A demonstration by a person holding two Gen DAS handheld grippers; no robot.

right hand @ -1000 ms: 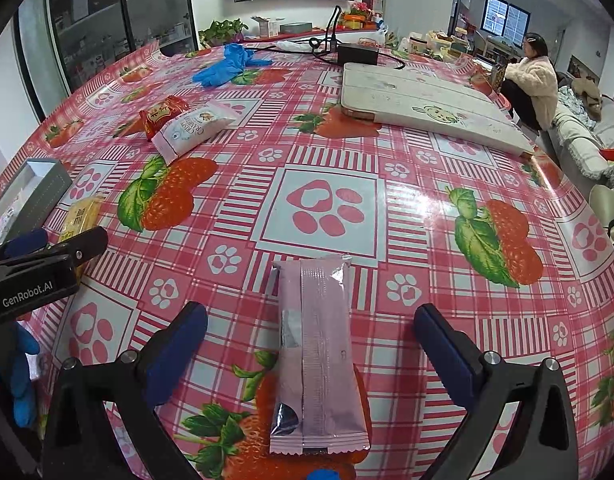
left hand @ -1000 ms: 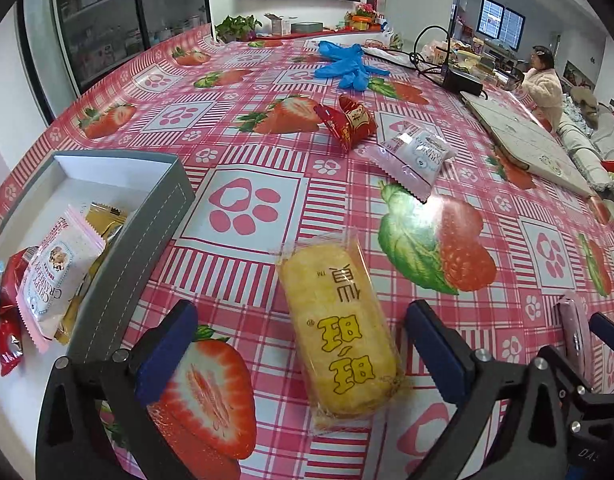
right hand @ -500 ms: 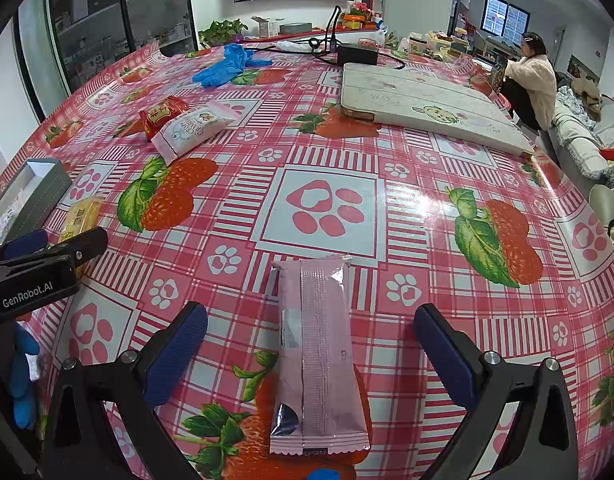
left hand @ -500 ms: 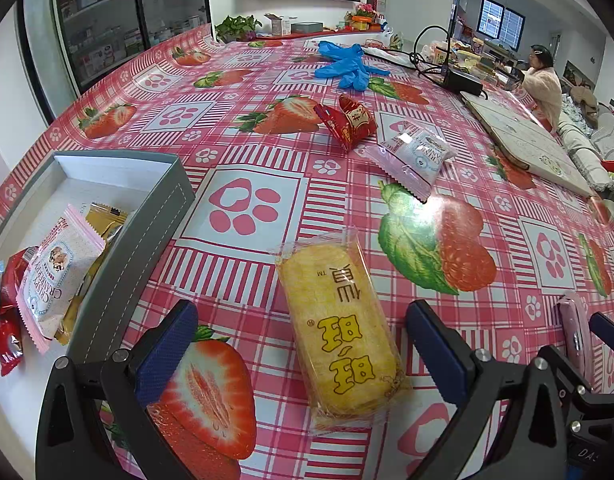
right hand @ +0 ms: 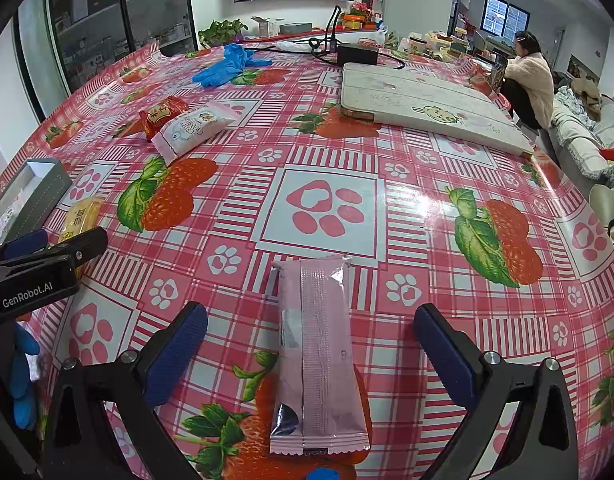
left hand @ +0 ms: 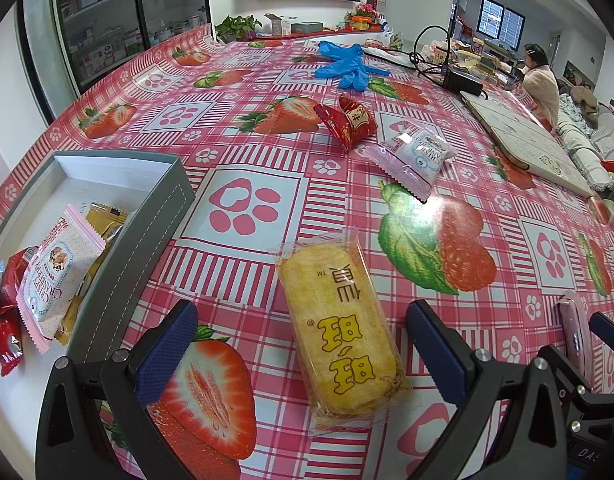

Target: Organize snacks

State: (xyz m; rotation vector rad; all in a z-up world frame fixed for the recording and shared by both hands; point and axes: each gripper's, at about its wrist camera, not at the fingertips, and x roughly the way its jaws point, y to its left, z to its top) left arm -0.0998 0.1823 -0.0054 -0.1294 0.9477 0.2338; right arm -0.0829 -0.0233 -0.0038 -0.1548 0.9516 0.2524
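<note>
A yellow rice-cracker packet [left hand: 339, 332] lies on the strawberry tablecloth between the fingers of my open left gripper [left hand: 303, 340], untouched. A grey box [left hand: 155, 224] at the left holds several snack packets [left hand: 55, 276]. A red packet [left hand: 349, 122] and a white-pink packet [left hand: 415, 160] lie farther back. My right gripper [right hand: 311, 344] is open around a long pink packet [right hand: 317, 352] lying flat. The red packet [right hand: 163, 114], white-pink packet [right hand: 191, 130], yellow packet [right hand: 81, 218] and grey box [right hand: 43, 196] also show in the right wrist view.
Blue gloves [left hand: 345, 66] lie far back. A white folded board [right hand: 423, 104] and a black adapter with cables [right hand: 357, 53] sit at the far right. A person [right hand: 527, 76] sits beyond the table. The left gripper body [right hand: 35, 276] shows at the right view's left edge.
</note>
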